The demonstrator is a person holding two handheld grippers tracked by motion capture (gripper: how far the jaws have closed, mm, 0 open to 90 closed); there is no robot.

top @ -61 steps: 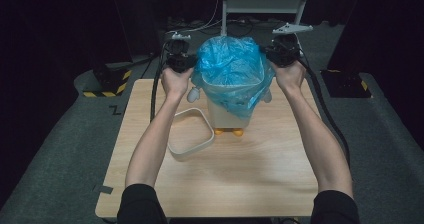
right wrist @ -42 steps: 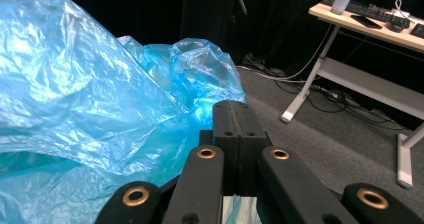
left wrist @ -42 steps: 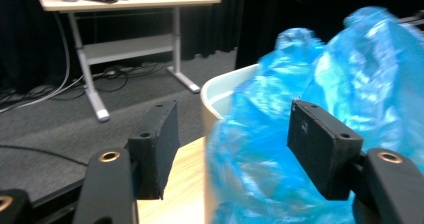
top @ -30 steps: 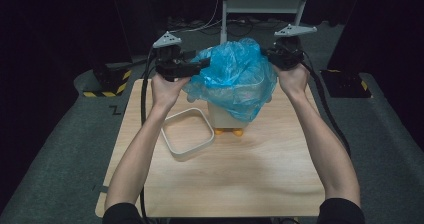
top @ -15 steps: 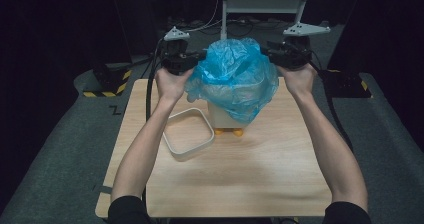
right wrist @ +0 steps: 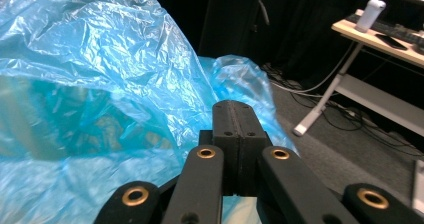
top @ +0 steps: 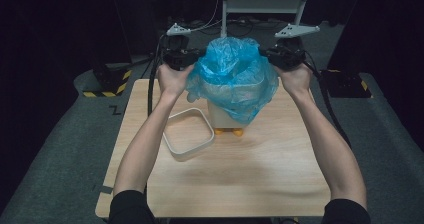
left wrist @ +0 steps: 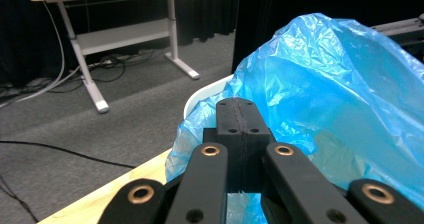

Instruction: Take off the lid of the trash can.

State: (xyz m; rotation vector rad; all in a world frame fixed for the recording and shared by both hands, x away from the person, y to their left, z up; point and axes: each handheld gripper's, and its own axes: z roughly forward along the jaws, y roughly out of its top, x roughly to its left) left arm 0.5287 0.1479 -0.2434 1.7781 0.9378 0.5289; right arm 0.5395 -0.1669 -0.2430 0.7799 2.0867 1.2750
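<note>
Your left gripper (top: 192, 60) and right gripper (top: 272, 56) are each clamped on the blue bag (top: 232, 76) at opposite edges — the bag stretches between them, draped over the white bin (top: 225, 115) directly below on the desk (top: 280, 169).

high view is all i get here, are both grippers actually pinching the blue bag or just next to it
Observer: The left gripper has its jaws pressed flat together, with the blue bag film bunched around their tips.
Operator: and the right one
Observer: The right gripper looks the same, jaws closed with film gathered in front of them.
Operator: anything under the bag on the left side
Observer: The left gripper view shows the white bin rim curving out from beneath the plastic.
</note>
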